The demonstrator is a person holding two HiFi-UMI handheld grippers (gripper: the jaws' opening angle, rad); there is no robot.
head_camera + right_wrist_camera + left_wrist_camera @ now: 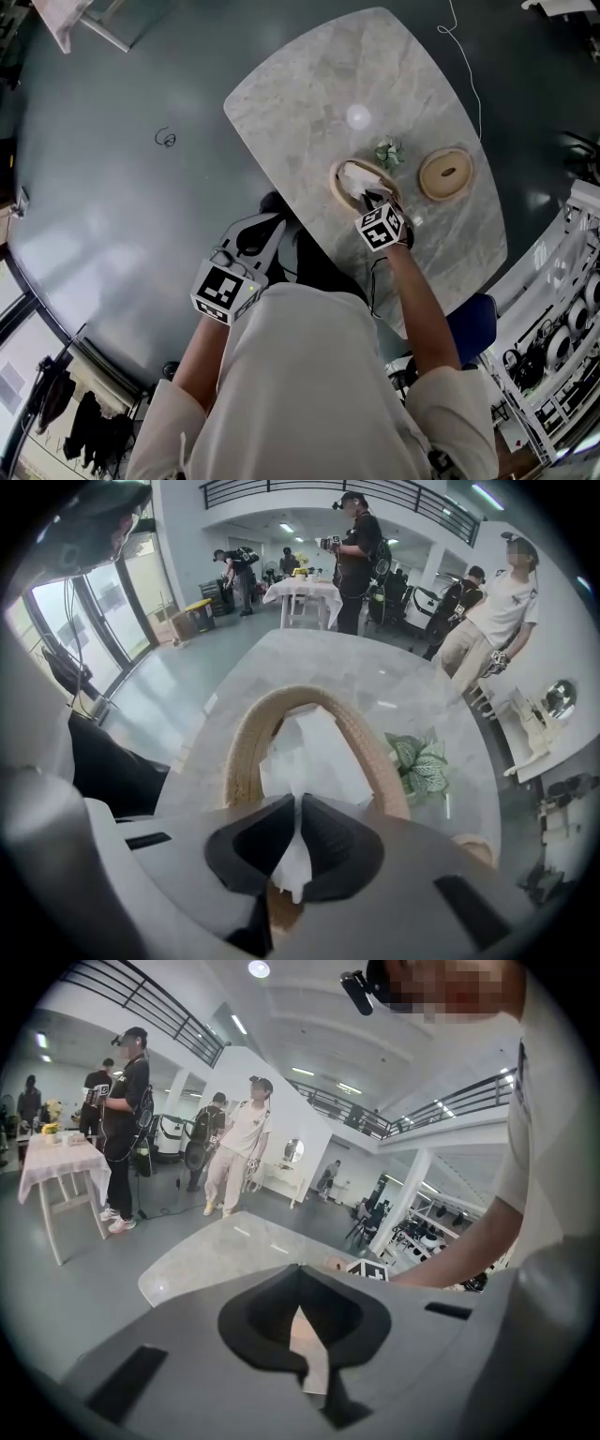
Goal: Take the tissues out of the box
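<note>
A round woven box [335, 183] stands near the front edge of the marble table [309, 94], with white tissues [356, 176] bunched inside it. My right gripper [370, 199] reaches over the box's near rim. In the right gripper view, its jaws [295, 803] are shut on a fold of white tissue [309, 752] that rises from inside the box rim [248, 733]. My left gripper [277, 220] hangs off the table's left edge, away from the box. Its jaws [300, 1269] meet at the tips and hold nothing.
The box's round lid [445, 173] lies to the right of the box, and a small green plant [388, 152] sits between them at the back. A blue seat [473, 323] is under the table's near right edge. Several people stand far off across the hall.
</note>
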